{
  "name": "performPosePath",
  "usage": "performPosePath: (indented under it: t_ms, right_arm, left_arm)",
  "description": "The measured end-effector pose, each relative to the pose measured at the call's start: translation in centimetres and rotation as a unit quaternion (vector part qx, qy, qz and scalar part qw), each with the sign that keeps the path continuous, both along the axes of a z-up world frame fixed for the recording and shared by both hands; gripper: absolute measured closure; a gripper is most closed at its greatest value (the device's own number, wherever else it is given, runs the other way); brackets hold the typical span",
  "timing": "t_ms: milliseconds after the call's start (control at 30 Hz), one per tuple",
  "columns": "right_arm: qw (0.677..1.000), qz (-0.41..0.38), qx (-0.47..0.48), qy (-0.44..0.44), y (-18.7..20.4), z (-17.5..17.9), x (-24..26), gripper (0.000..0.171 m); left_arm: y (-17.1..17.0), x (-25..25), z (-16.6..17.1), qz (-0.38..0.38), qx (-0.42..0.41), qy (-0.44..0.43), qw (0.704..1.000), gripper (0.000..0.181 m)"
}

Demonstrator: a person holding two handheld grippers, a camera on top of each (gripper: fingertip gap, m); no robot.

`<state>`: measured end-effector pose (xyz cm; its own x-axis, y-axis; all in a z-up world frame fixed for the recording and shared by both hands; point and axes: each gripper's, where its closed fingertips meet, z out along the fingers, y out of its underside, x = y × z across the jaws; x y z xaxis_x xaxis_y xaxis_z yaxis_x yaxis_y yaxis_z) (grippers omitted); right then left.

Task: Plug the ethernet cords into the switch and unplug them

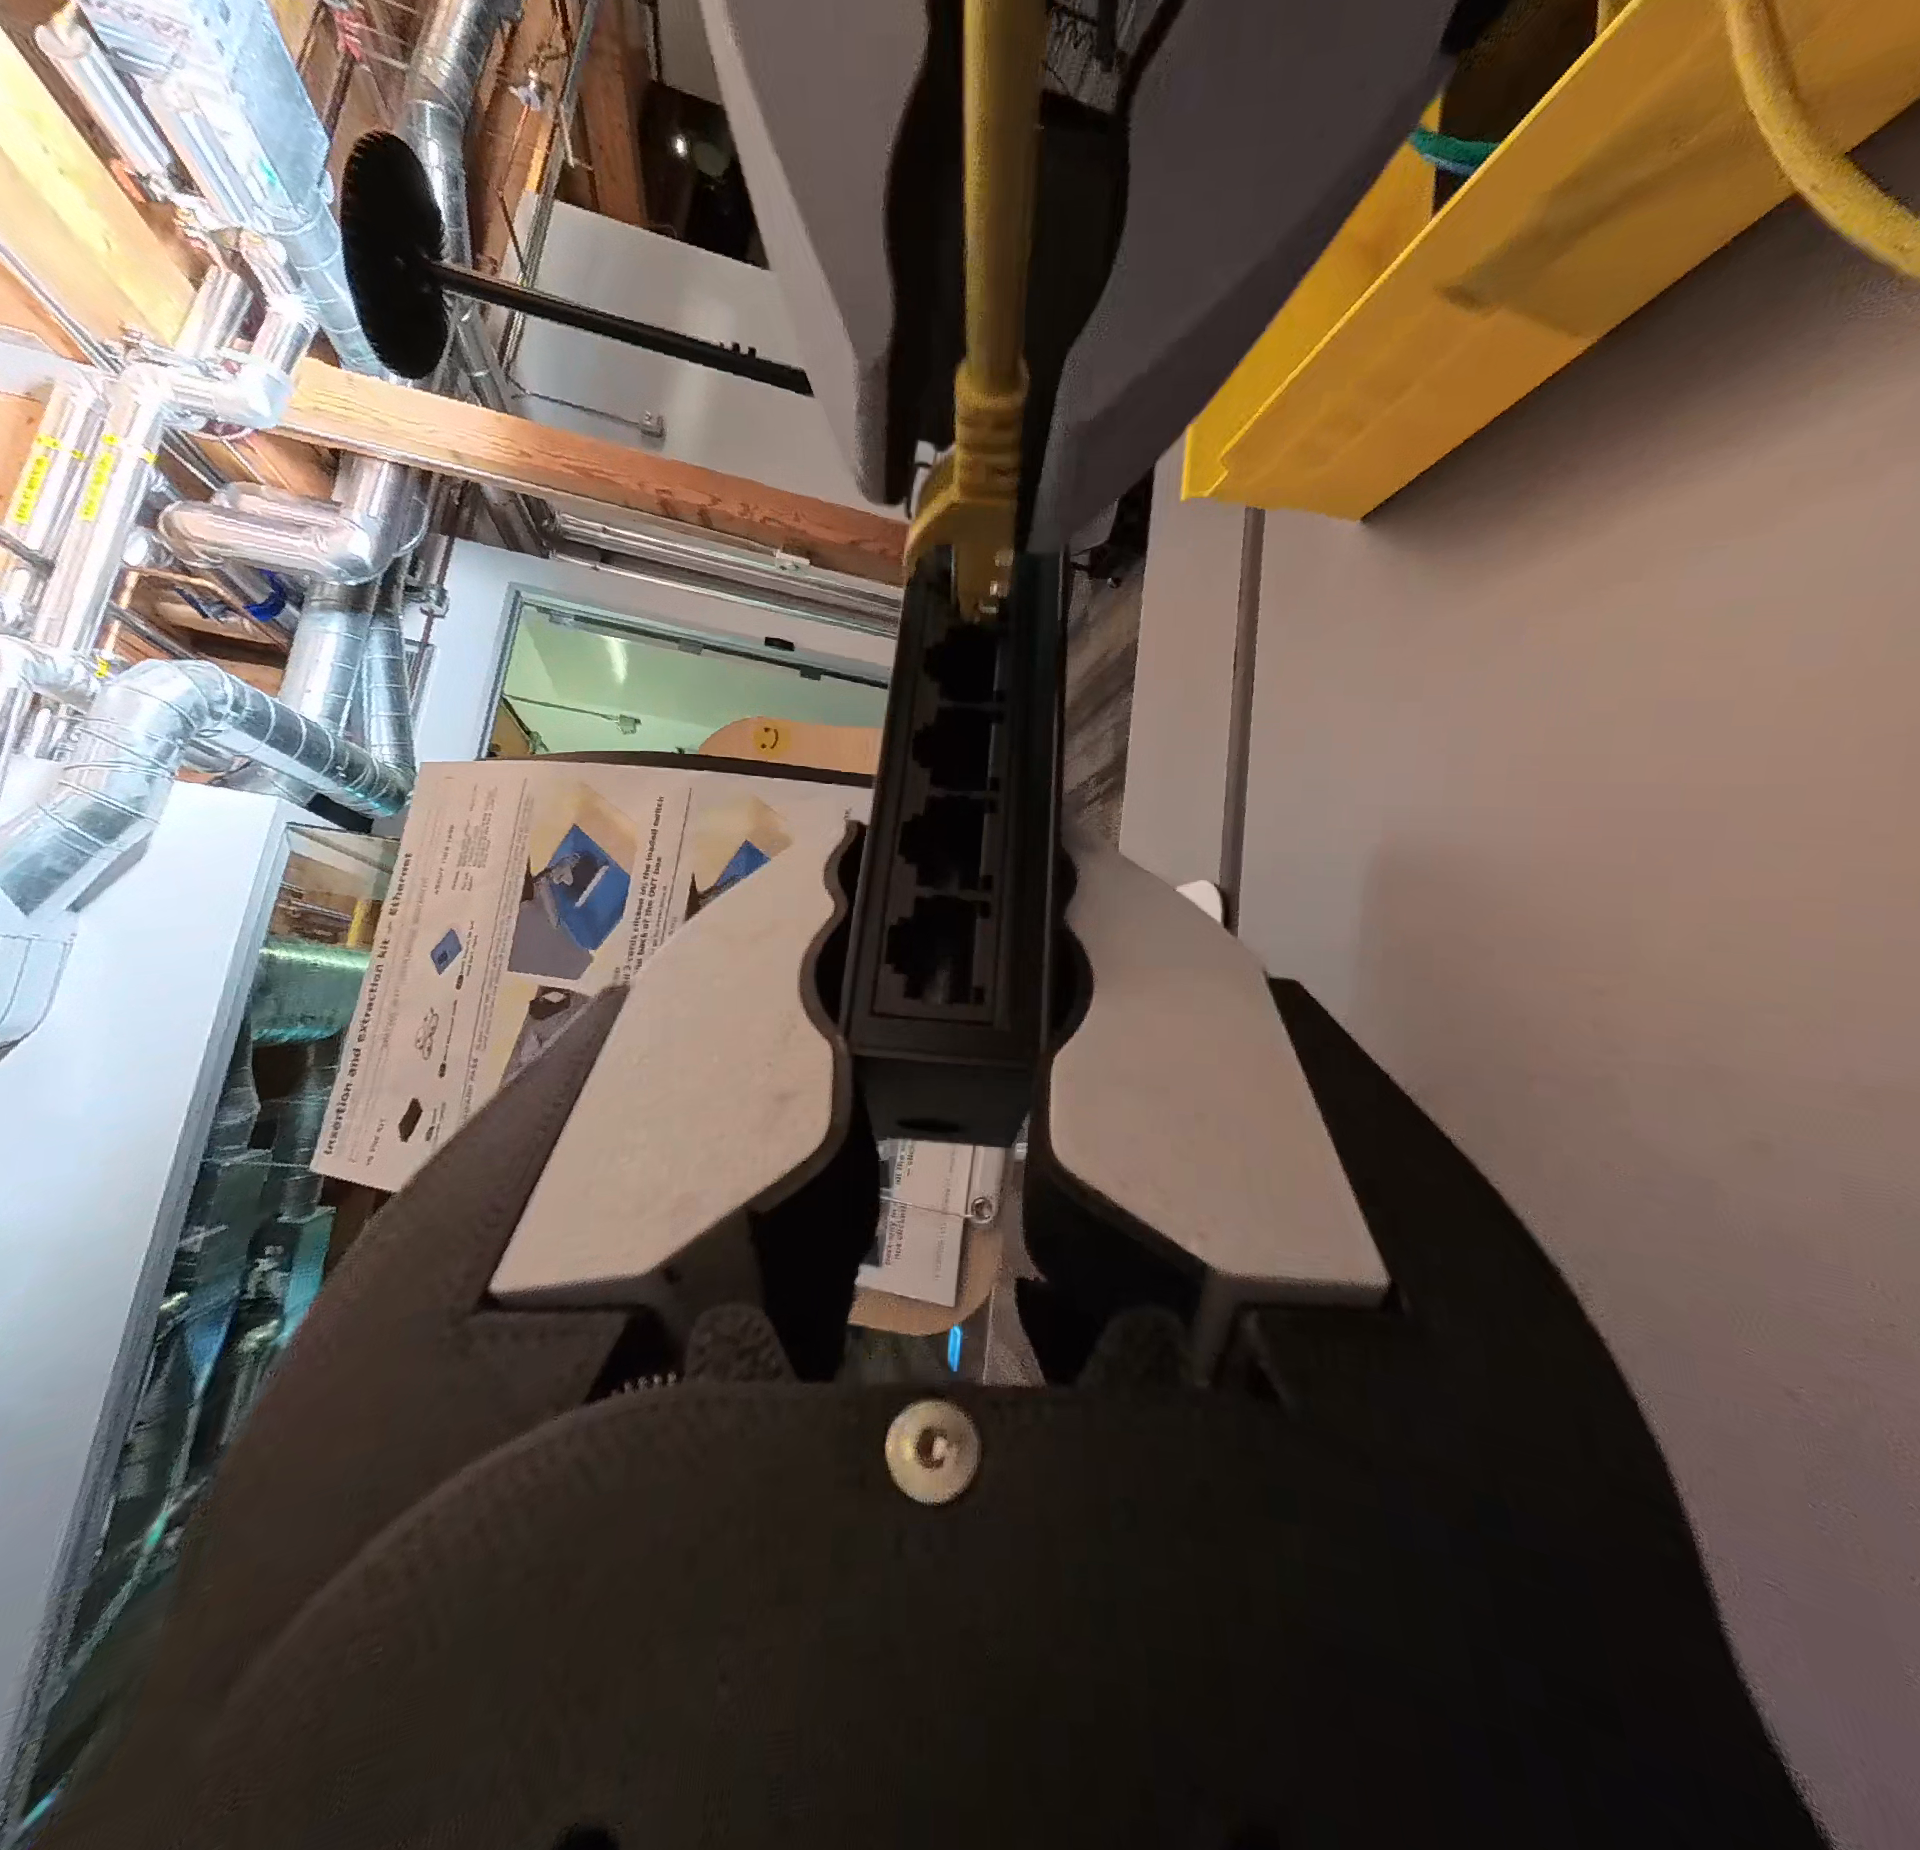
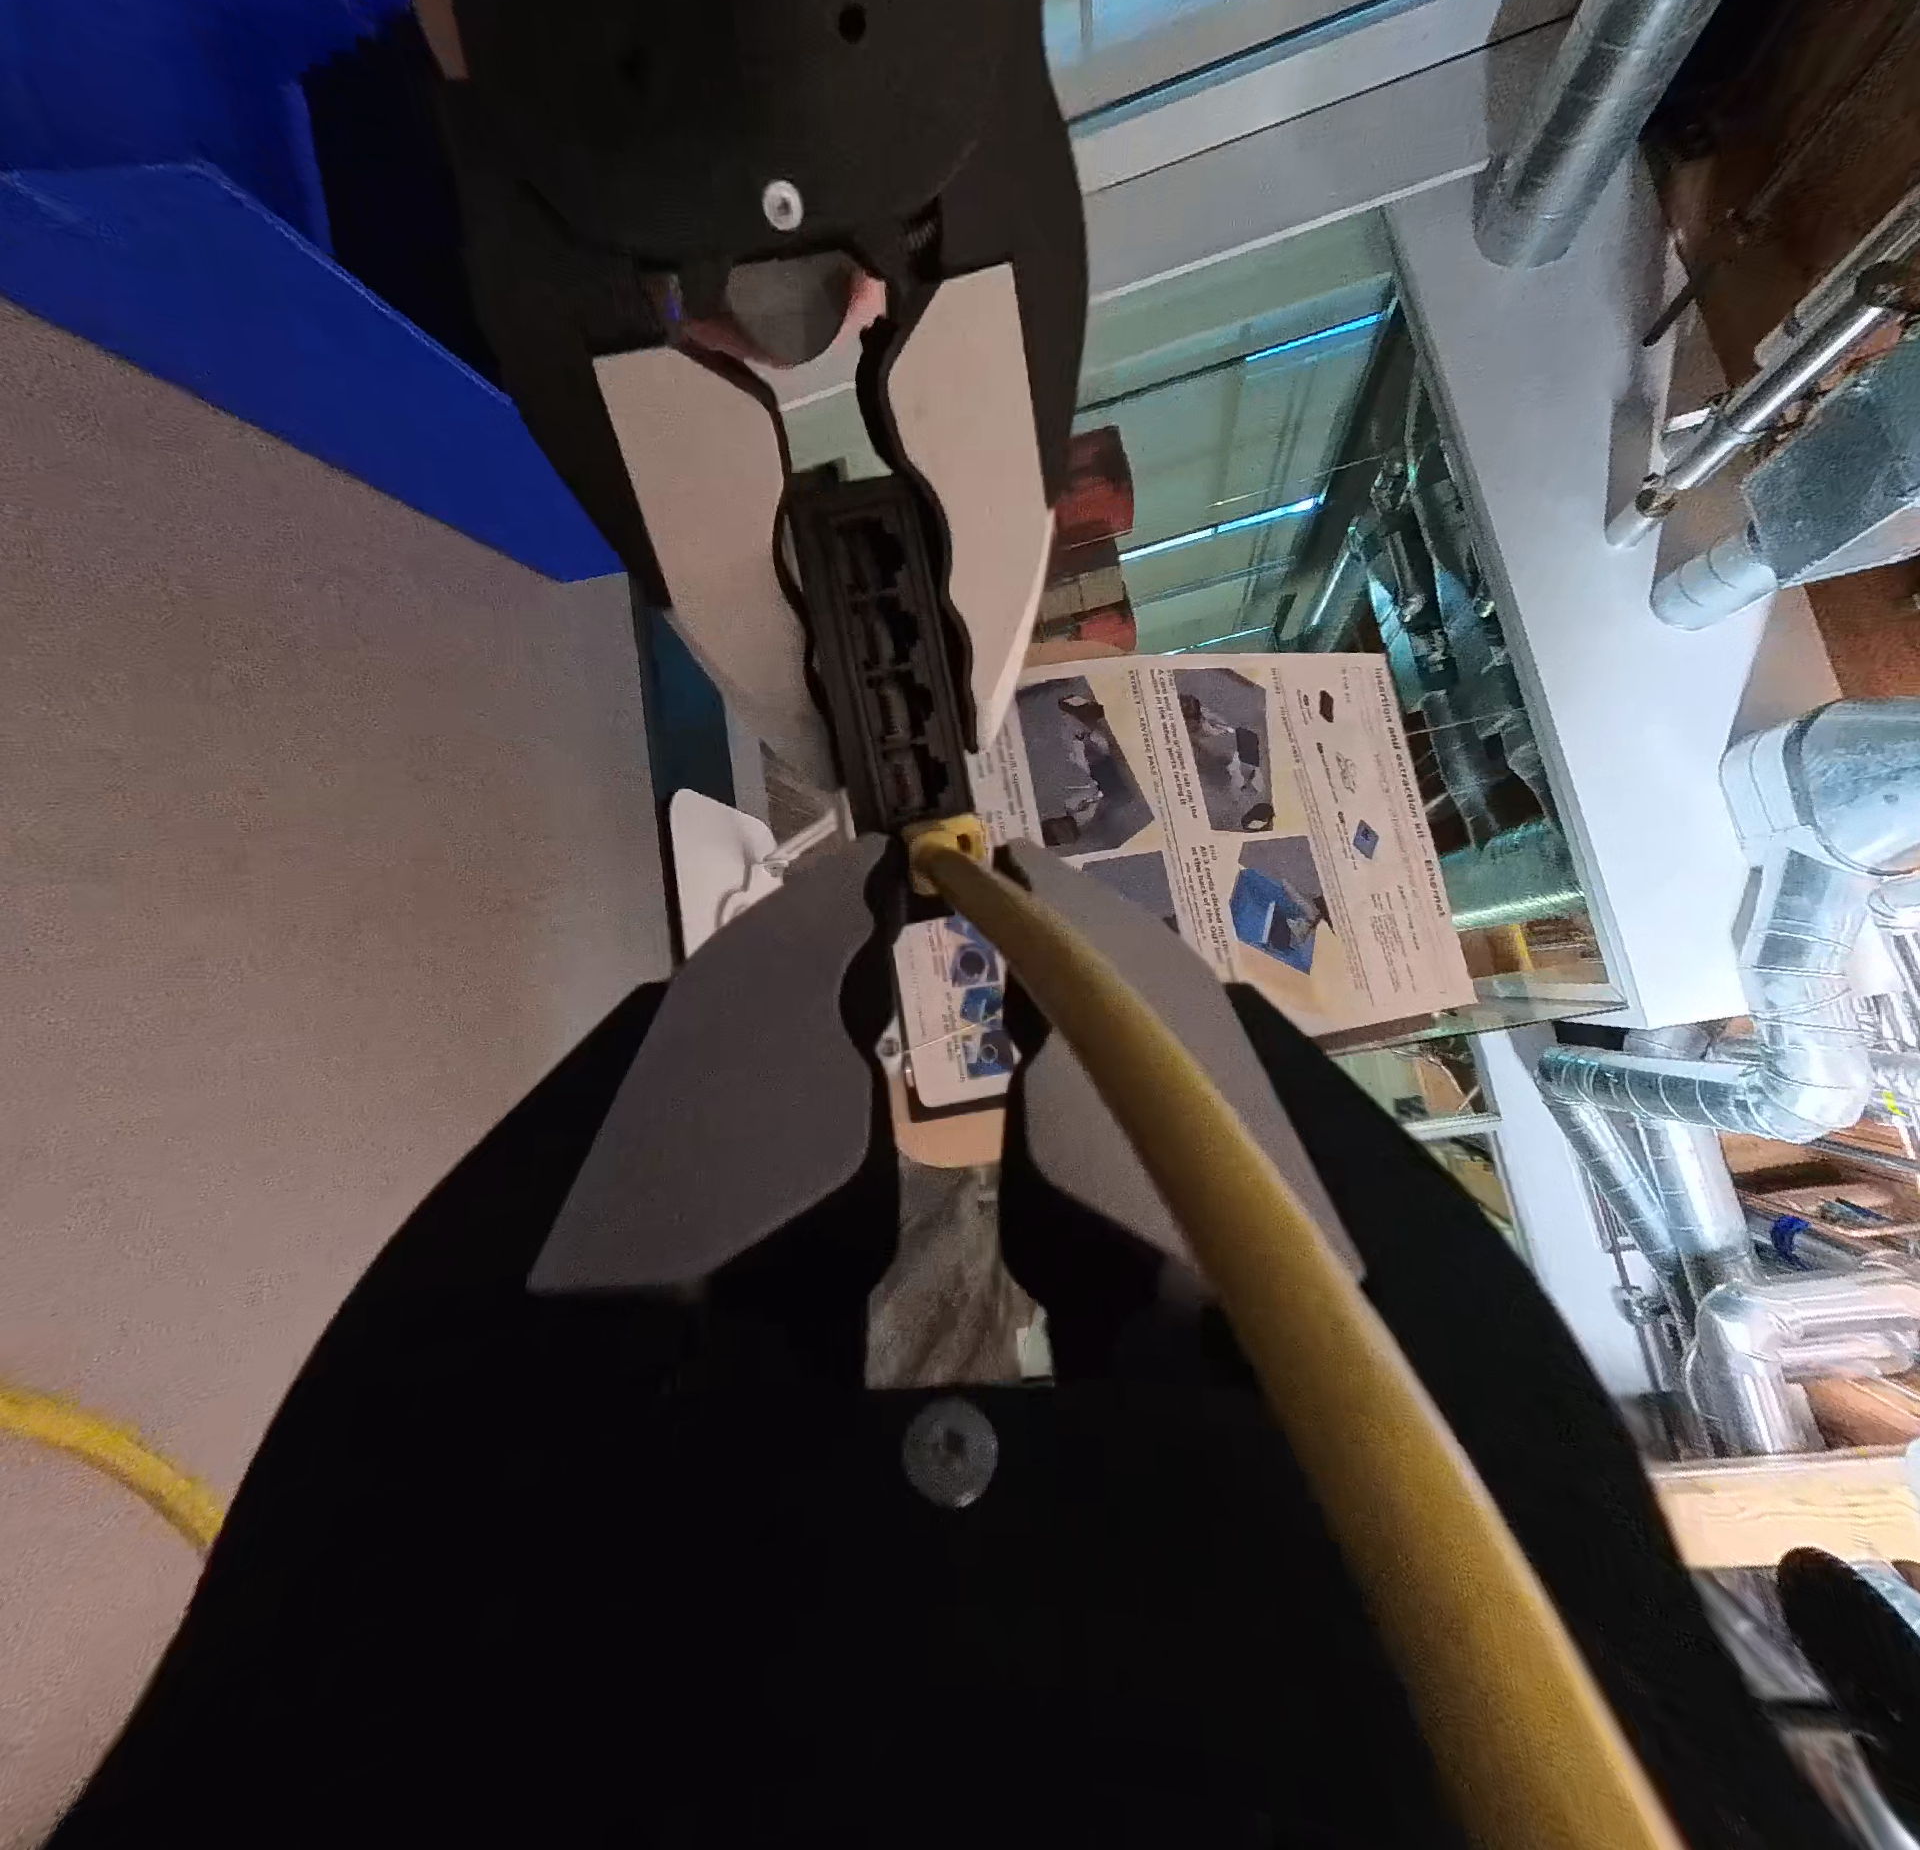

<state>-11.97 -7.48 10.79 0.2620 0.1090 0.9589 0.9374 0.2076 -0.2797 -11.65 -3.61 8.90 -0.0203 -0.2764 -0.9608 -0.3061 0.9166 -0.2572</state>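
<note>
Left gripper (image 1: 940,979) fingers clamp the switch (image 1: 951,907); right gripper (image 2: 940,870) fingers pinch the yellow cord (image 2: 1174,1125), its plug (image 1: 971,543) seemingly just entering the top port; four ports empty.

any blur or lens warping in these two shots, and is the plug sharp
Left wrist view: plug and switch fairly sharp; edges bow, yellow bin smeared. Right wrist view: softer, cable blurred up close, plug small, mostly hidden by the fingers.

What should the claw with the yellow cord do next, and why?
Probably ease the yellow ethernet plug straight into the end port of the black plastic switch. The left claw grips the switch with its ports facing the plug. The right claw pinches the yellow cord just behind the plug, whose tip sits at that port's mouth, seemingly not fully seated.
</note>
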Motion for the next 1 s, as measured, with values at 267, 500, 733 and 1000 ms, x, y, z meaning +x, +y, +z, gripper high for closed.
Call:
performPosePath:
  t_ms: [267,500,733,1000]
  right_arm:
    - [0.997,-0.022,-0.004,-0.078,0.7,-0.5,-0.2,0.156]
    - [0.994,-0.02,-0.019,-0.102,0.5,-0.6,-0.2,0.157]
    - [0.984,-0.046,-0.139,-0.099,0.2,-1.1,1.3,0.157]
    - [0.959,-0.044,-0.263,-0.092,1.0,-1.4,1.7,0.156]
  left_arm:
    - [0.2,-0.3,-0.4,0.012,0.003,0.019,1.0,0.151]
    - [0.3,-0.2,0.0,0.019,0.034,0.004,0.999,0.151]
    - [0.4,1.1,0.0,0.032,0.033,-0.007,0.999,0.15]
    - [1.4,1.4,-0.6,0.038,-0.011,0.005,0.999,0.15]
